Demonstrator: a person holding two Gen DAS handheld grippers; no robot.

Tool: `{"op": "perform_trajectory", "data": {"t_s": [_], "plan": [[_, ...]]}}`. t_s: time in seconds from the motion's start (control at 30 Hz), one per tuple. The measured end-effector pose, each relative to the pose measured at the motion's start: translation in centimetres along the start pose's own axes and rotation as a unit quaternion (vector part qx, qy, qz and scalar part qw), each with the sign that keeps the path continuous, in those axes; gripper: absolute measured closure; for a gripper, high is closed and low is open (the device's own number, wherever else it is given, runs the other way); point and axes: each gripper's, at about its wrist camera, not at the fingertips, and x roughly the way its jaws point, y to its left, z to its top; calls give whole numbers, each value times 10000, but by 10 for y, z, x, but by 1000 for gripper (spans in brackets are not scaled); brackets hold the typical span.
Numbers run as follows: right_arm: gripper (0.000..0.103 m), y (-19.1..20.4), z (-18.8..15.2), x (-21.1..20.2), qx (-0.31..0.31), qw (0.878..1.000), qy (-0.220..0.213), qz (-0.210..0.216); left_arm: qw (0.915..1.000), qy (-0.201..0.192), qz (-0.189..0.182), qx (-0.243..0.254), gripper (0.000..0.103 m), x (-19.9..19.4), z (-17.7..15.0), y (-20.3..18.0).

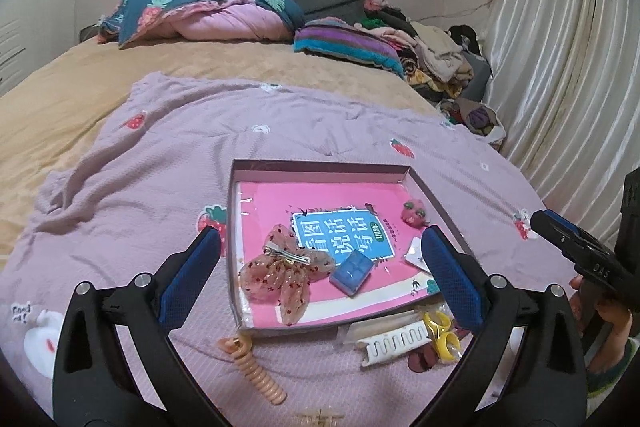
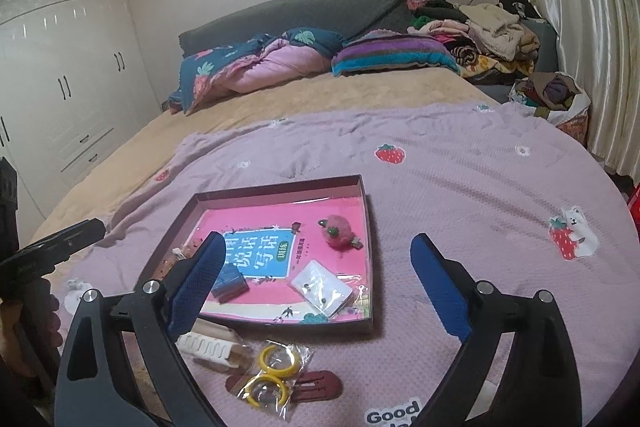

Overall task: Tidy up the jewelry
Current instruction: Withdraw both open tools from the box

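A shallow box tray (image 1: 320, 169) (image 2: 370, 227) with a pink book inside lies on the lilac blanket. In it are a pink bow clip (image 1: 286, 273), a blue box (image 1: 352, 273) (image 2: 229, 283), a fuzzy pink clip (image 1: 415, 213) (image 2: 340, 233) and a white earring card (image 2: 322, 287). In front of the tray lie a peach coil tie (image 1: 256, 367), a white comb clip (image 1: 394, 345) (image 2: 208, 347), yellow rings in a bag (image 1: 442, 337) (image 2: 274, 373) and a dark red clip (image 2: 316, 383). My left gripper (image 1: 326, 275) is open over the tray's near part. My right gripper (image 2: 320, 285) is open above the tray's near edge.
The lilac blanket (image 1: 140, 179) covers the near half of a tan bed (image 2: 320, 95). Folded quilts (image 1: 208, 15) and a clothes pile (image 1: 432, 55) lie at the head. A curtain (image 1: 560, 47) hangs on the right. White wardrobes (image 2: 60, 67) stand on the left.
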Motion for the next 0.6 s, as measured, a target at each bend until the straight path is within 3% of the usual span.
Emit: {"op": "perform_trajectory", "data": {"t_s": [0.6], "plan": [[9,12,-10,-34,-226,9996,-69,121,10000,-11,54,47,9,-28,-14,-7]]}}
